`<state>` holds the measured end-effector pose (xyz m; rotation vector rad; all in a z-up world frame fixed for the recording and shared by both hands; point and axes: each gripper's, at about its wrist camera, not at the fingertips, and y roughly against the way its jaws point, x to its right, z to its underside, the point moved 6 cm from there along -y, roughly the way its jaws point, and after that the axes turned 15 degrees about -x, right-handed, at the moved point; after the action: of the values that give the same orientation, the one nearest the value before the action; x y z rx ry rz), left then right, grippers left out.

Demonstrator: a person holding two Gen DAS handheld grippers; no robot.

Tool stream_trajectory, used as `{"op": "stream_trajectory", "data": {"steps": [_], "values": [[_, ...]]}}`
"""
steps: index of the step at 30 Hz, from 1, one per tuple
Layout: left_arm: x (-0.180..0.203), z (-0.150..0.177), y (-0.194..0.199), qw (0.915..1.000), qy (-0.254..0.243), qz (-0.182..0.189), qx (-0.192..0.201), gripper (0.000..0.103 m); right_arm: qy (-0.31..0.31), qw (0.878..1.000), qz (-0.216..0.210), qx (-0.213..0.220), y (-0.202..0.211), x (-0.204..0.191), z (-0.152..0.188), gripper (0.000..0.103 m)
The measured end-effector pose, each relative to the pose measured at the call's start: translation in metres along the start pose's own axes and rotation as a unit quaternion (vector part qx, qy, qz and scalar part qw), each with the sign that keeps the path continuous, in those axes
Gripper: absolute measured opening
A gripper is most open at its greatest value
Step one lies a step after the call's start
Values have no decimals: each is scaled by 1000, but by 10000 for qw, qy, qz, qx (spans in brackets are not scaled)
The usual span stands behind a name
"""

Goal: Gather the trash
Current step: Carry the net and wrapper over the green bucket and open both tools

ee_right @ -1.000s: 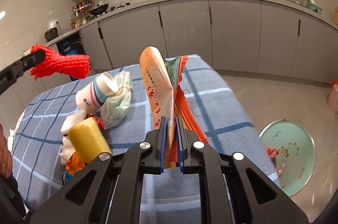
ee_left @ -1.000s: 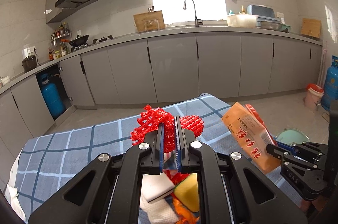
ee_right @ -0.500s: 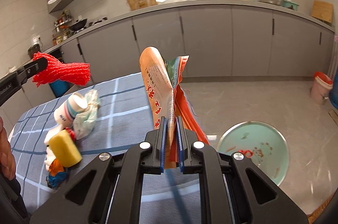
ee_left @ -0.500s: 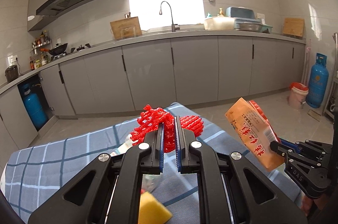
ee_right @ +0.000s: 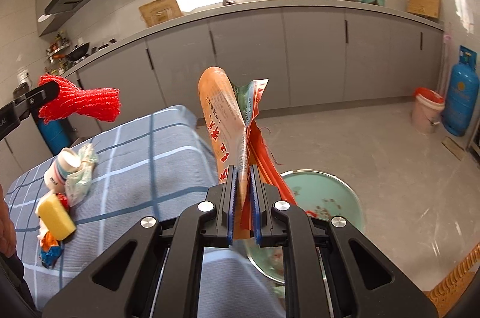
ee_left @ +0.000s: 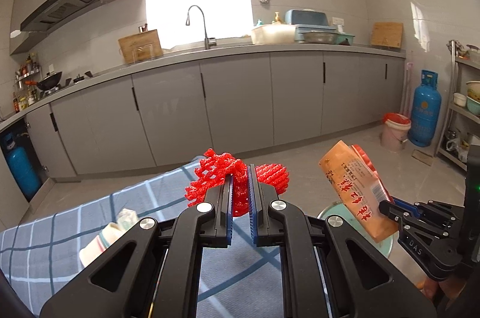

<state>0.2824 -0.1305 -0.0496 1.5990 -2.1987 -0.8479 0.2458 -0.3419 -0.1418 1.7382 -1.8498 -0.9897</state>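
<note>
My left gripper [ee_left: 240,189] is shut on a red foam net [ee_left: 216,171], held above the far end of the blue checked tablecloth [ee_left: 126,204]. In the right wrist view the same red net [ee_right: 87,105] hangs at the left in the left gripper [ee_right: 45,96]. My right gripper [ee_right: 243,183] is shut on an orange snack bag [ee_right: 222,120], which stands upright. That bag [ee_left: 354,186] shows at the right of the left wrist view over a pale green bin [ee_left: 333,211]. The green bin [ee_right: 336,195] sits on the floor beside the table, with bits of trash inside.
On the cloth lie a paper cup [ee_right: 61,168], a crumpled wrapper [ee_right: 81,177], a yellow sponge [ee_right: 55,217] and small scraps [ee_right: 49,252]. Grey cabinets [ee_left: 234,105] line the back wall. A pink bucket [ee_right: 427,114] and a blue gas cylinder [ee_right: 460,96] stand at the right.
Both views have swung right, past the table's end. The green bin has come closer under the right gripper. The trash on the cloth has slid to the left. Both grips are unchanged.
</note>
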Motion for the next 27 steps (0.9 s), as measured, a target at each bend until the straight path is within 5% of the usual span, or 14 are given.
{"op": "stream_trajectory", "data": {"steps": [27], "values": [[129,4,-78,9935,-663,830,-413,10,-687,9966,342,-310,-35,102,16,12]]}}
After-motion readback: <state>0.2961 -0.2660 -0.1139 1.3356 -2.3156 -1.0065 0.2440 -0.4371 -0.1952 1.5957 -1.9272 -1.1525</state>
